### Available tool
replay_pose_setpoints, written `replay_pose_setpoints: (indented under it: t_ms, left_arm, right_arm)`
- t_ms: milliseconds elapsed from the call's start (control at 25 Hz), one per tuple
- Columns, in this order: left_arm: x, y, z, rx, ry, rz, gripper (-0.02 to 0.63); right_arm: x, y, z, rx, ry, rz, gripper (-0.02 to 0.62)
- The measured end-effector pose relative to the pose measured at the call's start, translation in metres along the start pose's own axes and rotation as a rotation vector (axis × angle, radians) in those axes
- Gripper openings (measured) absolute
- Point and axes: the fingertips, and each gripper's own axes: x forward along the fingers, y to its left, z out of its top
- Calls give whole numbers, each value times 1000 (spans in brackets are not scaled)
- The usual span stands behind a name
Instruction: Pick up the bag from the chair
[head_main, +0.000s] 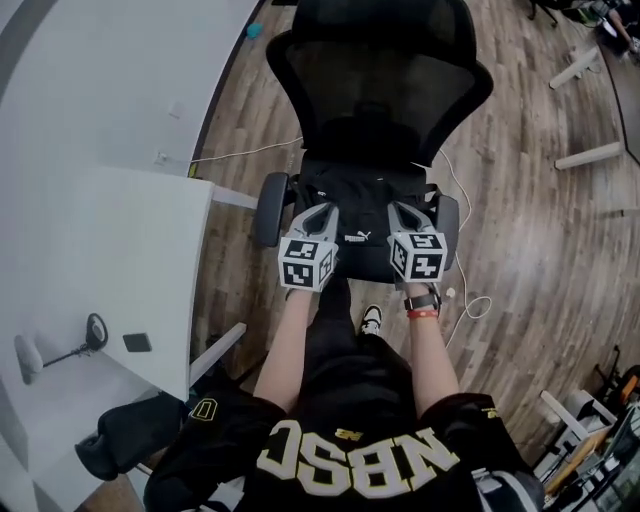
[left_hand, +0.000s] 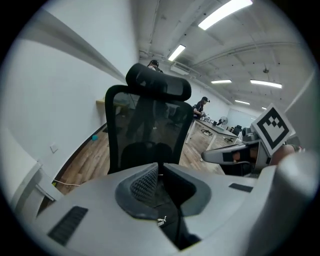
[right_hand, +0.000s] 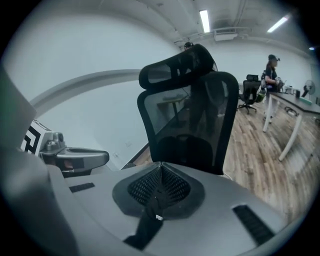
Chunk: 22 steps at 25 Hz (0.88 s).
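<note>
A black bag (head_main: 362, 190) with a small white logo lies on the seat of a black mesh-backed office chair (head_main: 380, 90). Both grippers hold it from the near side. My left gripper (head_main: 322, 209) is at the bag's left part; in the left gripper view the left gripper (left_hand: 159, 167) has its jaws closed at the tips, with black bag fabric (left_hand: 167, 202) caught between them. My right gripper (head_main: 401, 208) is at the bag's right part. From its own camera, the right gripper (right_hand: 160, 167) is shut on a black strap (right_hand: 147, 225) of the bag.
A white table (head_main: 100, 250) stands at the left with a phone (head_main: 137, 342) and a small stand (head_main: 88, 338) on it. A white cable (head_main: 472, 300) trails on the wooden floor right of the chair. Another dark bag (head_main: 130, 440) sits under the table's near corner.
</note>
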Motion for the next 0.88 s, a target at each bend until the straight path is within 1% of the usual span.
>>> replay_pose_setpoints:
  t_ms: [200, 280, 440, 480, 560, 640, 760, 880]
  left_arm:
    - [54, 35, -44, -29, 126, -29, 18]
    - [76, 48, -59, -24, 169, -21, 18]
    - [108, 66, -87, -23, 238, -4, 26]
    - [114, 71, -94, -26, 251, -1, 42]
    - [127, 79, -109, -38, 274, -1, 100]
    - [136, 89, -124, -57, 303, -2, 145]
    - [151, 105, -148, -85, 343, 4, 180]
    - [164, 122, -171, -94, 377, 14, 213]
  right_arm:
    - [50, -33, -29, 32, 78, -60, 20]
    - [71, -47, -41, 41, 107, -75, 20]
    - [105, -71, -73, 47, 183, -85, 40]
    - [113, -77, -81, 47, 199, -87, 41]
    - [129, -89, -99, 42, 238, -91, 54]
    - [144, -99, -117, 33, 281, -91, 75]
    - [165, -114, -141, 21, 329, -99, 107]
    - [181, -125, -165, 46, 365, -114, 147]
